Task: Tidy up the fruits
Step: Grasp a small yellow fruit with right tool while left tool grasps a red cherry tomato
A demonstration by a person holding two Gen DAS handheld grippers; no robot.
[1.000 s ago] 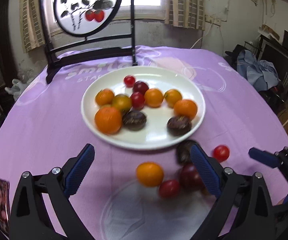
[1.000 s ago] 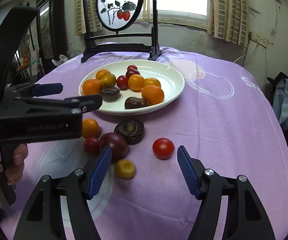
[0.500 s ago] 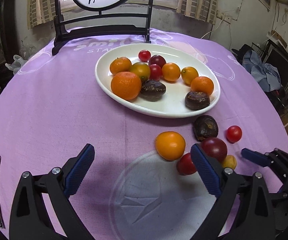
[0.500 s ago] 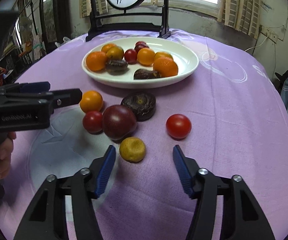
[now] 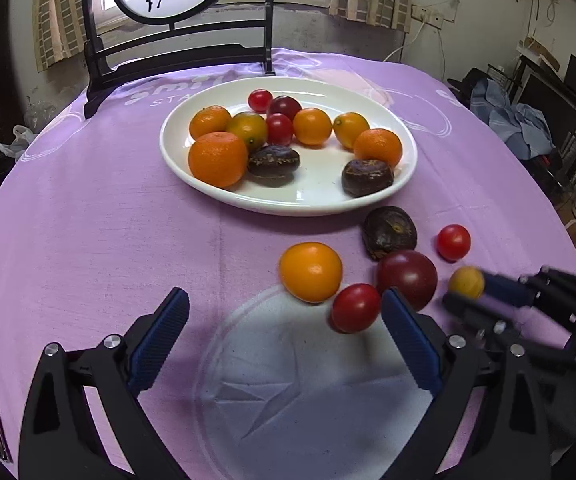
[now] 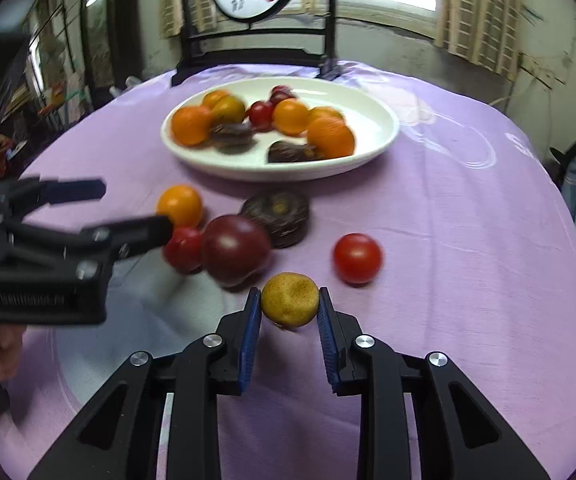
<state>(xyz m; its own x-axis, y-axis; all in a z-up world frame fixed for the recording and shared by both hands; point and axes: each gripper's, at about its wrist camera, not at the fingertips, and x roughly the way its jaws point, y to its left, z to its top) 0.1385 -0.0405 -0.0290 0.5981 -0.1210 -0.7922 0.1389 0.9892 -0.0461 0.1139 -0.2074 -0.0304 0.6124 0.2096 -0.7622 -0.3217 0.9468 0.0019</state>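
Now your right gripper (image 6: 290, 306) has squeezed in on the small yellow fruit (image 6: 290, 300) it was only near before, holding it on the purple cloth (image 6: 468, 248) beside the dark plum (image 6: 235, 249), while your left gripper (image 5: 284, 332) stays wide open near the white plate (image 5: 288, 200).

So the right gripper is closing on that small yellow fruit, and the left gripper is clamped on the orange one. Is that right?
Not quite. The right gripper is indeed closing on the small yellow fruit, but the left gripper holds nothing: the left wrist view shows its jaws spread wide, with the orange fruit lying free on the purple tablecloth ahead of them.
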